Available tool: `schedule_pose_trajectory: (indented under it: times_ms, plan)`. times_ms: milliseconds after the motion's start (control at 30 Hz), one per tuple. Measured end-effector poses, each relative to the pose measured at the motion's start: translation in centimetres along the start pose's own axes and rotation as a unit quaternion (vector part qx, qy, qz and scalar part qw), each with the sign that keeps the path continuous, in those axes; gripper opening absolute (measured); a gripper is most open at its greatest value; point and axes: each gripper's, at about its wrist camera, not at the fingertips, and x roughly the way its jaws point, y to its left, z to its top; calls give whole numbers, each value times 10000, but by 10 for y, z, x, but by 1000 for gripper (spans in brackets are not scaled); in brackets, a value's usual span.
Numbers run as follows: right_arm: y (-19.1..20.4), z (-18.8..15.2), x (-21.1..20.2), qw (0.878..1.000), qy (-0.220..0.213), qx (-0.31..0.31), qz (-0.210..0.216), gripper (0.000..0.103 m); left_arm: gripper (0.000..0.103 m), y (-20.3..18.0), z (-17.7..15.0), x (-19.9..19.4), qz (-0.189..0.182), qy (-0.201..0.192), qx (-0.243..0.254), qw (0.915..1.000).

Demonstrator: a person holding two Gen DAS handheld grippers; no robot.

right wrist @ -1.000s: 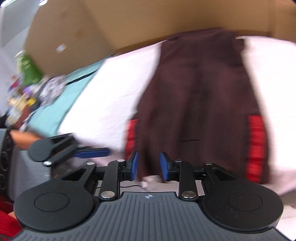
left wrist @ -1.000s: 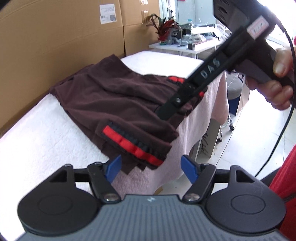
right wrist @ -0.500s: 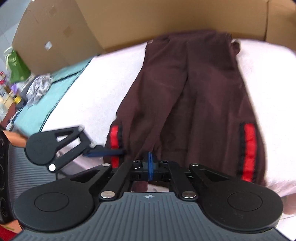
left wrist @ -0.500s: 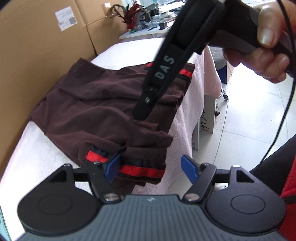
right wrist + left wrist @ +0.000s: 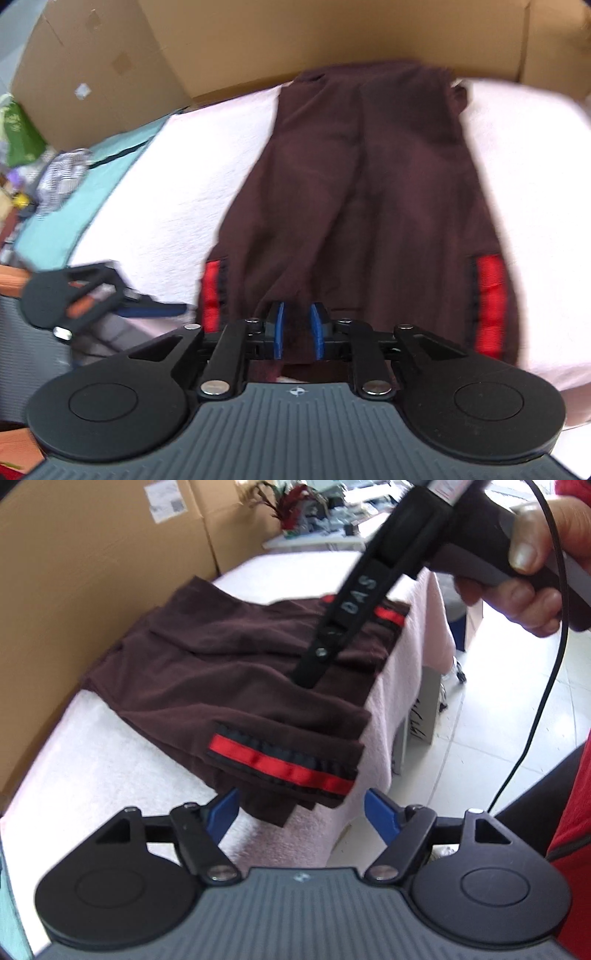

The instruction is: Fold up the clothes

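Dark brown shorts (image 5: 236,672) with red side stripes (image 5: 280,764) lie on a table covered by a white towel (image 5: 92,771), the hems at the near edge. My left gripper (image 5: 301,806) is opening, its jaws wide, just short of the left striped hem corner, with nothing pressed between the pads. In the right wrist view it shows at the left (image 5: 147,310). My right gripper (image 5: 297,328), held by a hand (image 5: 528,572), points down at the middle of the shorts' (image 5: 362,206) near edge. Its jaws are opening, with brown cloth in the narrow gap and the pads off it.
Cardboard boxes (image 5: 74,576) wall the far side of the table. The table edge drops to a tiled floor (image 5: 491,716) on the right. A black cable (image 5: 546,686) hangs from the right gripper. A teal cloth (image 5: 74,206) and clutter lie at the left.
My right gripper, shut half a second ago at the shorts' near edge, now has its jaws slightly apart. My left gripper has rolled and drawn back a little from the striped hem.
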Motion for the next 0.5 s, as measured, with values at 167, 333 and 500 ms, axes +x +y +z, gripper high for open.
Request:
schedule_pose_trajectory:
  times_ms: [167,333,500]
  plan:
    - [-4,0,-1,9992,65,157,362,26,78,-6,11,5,-210,-174,187,9995]
    - [21,0,25,9975,233,-663,92,4,80,-13,5,25,-310,88,604,9977]
    - [7,-3,21,9984,144,-469,-297,4,82,-8,-1,20,-433,124,604,9972]
